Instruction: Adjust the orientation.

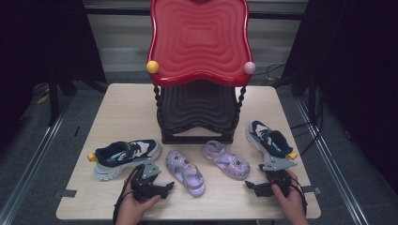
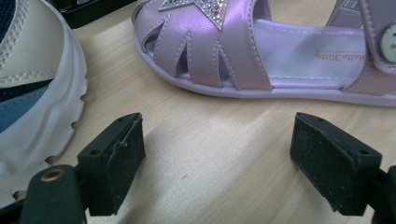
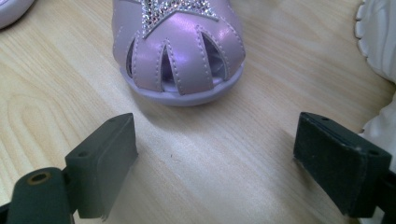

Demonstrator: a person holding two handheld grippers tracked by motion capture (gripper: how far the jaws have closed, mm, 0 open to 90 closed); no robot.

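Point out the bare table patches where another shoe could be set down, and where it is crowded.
Free: the table left of the shoe rack, and right of it. Crowded: the front row, sneakers and purple sandals side by side.

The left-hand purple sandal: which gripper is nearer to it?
Left. The left gripper sits just beside the left purple sandal, jaws open; the right gripper is farther right.

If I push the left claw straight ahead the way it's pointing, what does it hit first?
Most likely the side of the left lilac strappy sandal with the glittery star, lying crosswise just beyond the left claw. The jaws stand open over bare light wooden table, with nothing between them; the remaining gap is hard to judge.
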